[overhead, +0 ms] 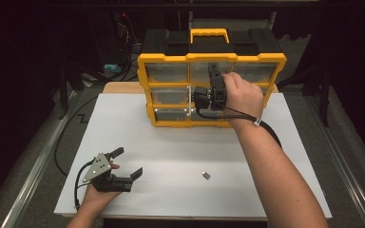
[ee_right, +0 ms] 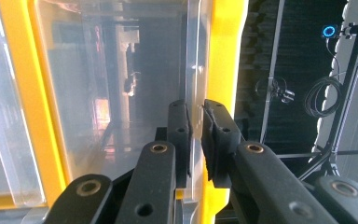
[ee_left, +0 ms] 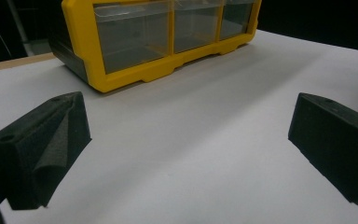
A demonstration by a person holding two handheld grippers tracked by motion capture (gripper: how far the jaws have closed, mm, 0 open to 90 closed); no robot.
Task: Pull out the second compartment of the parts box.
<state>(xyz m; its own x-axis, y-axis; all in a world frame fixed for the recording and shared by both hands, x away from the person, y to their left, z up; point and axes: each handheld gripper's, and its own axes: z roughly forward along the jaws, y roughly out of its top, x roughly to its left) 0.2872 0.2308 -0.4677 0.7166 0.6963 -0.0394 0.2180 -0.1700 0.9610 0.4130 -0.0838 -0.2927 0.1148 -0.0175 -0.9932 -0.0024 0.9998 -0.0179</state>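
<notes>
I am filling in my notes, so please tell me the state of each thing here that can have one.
Drawer cabinet: upright at the table's far side.
Top right drawer: clear front edge pinched by the right gripper.
Right gripper: shut on the drawer's edge.
Left gripper: open, holding nothing, low over the table.
Small dark piece: lying loose on the table.

1. Your right gripper (ee_right: 196,140) is pinching the clear drawer's (ee_right: 121,84) front edge, one pad on each side of the plastic.
2. The yellow frame (ee_right: 223,51) is running just beside the pinched edge.
3. A coiled cable (ee_right: 319,95) is hanging in the dark background.
</notes>
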